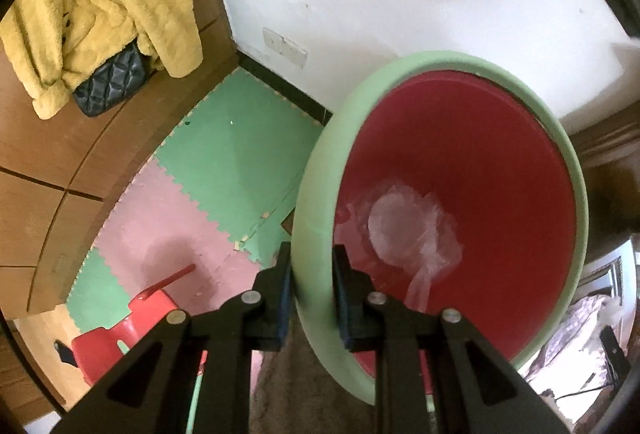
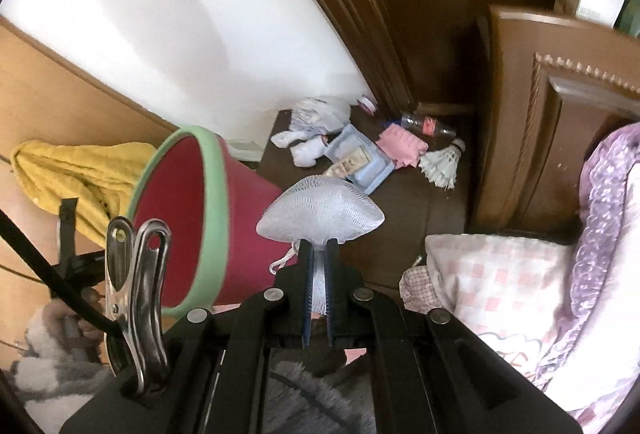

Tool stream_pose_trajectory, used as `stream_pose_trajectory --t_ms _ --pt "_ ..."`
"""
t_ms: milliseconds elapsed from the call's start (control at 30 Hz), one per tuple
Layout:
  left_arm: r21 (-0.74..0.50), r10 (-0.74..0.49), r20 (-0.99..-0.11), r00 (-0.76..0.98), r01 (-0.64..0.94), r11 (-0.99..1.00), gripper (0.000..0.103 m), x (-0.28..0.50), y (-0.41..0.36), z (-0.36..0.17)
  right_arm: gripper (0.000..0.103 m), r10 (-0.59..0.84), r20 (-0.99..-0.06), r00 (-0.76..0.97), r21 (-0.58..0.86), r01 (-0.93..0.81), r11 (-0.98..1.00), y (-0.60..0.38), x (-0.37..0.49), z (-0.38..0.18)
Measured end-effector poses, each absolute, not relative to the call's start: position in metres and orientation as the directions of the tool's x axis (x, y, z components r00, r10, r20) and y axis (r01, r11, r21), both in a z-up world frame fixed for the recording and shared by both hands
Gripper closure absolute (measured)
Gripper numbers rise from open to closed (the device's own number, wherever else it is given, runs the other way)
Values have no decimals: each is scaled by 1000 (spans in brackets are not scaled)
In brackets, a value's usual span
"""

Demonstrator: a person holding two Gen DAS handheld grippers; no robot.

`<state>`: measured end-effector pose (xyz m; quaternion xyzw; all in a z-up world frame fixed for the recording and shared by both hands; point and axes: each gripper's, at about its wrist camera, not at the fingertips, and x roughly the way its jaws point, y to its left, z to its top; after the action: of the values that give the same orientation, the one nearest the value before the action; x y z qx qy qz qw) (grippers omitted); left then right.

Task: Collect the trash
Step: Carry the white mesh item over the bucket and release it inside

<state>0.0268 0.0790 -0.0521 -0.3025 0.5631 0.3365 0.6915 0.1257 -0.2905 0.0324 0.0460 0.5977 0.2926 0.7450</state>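
Over at the left, clamped on the green rim of the bin [image 1: 440, 174]: left gripper [image 1: 311, 266], one pad outside the rim, one inside, tilting the red bucket so its mouth faces the oncoming trash. Already lying against the inner wall, a crumpled clear plastic bag [image 1: 416, 234]. Beyond the bin's left side, foam floor mats [image 1: 224, 162], a red stool [image 1: 132, 318], and a yellow coat [image 1: 100, 6] draped over a black quilted bag [image 1: 112, 82] on the wooden cabinet.

Further right, pinched shut on the neck of a white foam net sleeve [image 2: 320, 212]: right gripper [image 2: 319, 262], holding the trash just beside the bin's outer wall, not yet over its mouth. Probably next: a swing leftward over the rim.

Beyond it on the dark floor, more to collect: white socks [image 2: 304, 150], a blue wipes pack [image 2: 360, 158], pink cloth [image 2: 402, 144], a plastic bottle [image 2: 428, 124], a shuttlecock [image 2: 442, 162]. Nearest right, bedding [image 2: 520, 294] crowding the path; bottom left, a metal clip [image 2: 136, 294] on the rig.
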Motion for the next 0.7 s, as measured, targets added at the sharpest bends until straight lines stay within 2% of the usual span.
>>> stream_pose_trajectory --t_ms 133,300,500,700 --pt "-54 132 -978 162 -806 590 85 25 77 -52 97 504 -854 131 426 -380 821 -293 122 50" --pt "-148 97 -962 253 -789 596 84 22 78 -51 97 490 -859 145 387 -441 809 -287 109 66" --pt "-98 176 -956 236 -820 565 85 20 78 -53 97 517 -822 238 300 -590 749 -266 99 104" --pt "-91 163 -959 230 -801 592 84 21 79 -55 96 533 -802 268 193 -730 656 -222 94 129"
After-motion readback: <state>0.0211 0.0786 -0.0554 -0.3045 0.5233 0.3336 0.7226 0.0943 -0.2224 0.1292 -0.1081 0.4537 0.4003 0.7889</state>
